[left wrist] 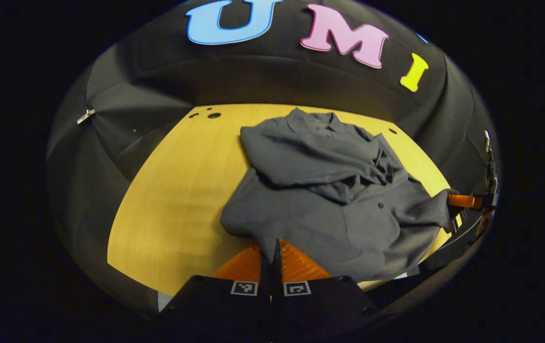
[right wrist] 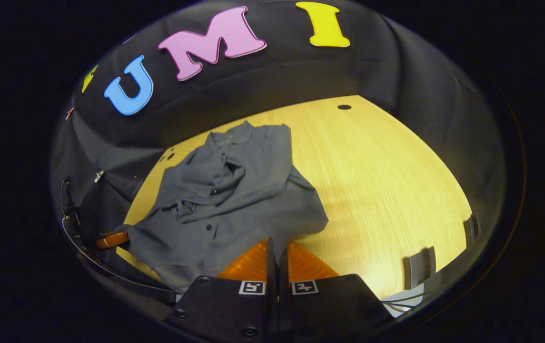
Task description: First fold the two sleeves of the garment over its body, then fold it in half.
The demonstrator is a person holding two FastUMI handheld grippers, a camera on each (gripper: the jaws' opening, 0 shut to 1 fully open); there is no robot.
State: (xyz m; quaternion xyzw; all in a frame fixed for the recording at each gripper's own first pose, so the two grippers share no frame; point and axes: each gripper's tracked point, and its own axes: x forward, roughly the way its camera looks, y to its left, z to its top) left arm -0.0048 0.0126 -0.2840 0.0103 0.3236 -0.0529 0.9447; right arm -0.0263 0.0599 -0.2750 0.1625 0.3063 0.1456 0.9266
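Note:
A grey collared shirt lies on the yellow wooden table, collar at the far side, both sleeves bunched across its chest. My left gripper is shut on the near hem corner, with cloth pinched between its fingers. The other hem corner, at the right, is held by my right gripper. In the right gripper view the shirt spreads to the left. There my right gripper is shut on its hem corner, and my left gripper grips the far-left corner, which is lifted slightly.
Black cloth walls close the booth behind and beside the table. Small round holes mark the far tabletop corners. Bare wood stretches left of the shirt in the left gripper view. Two grey brackets stand at the table's near right edge.

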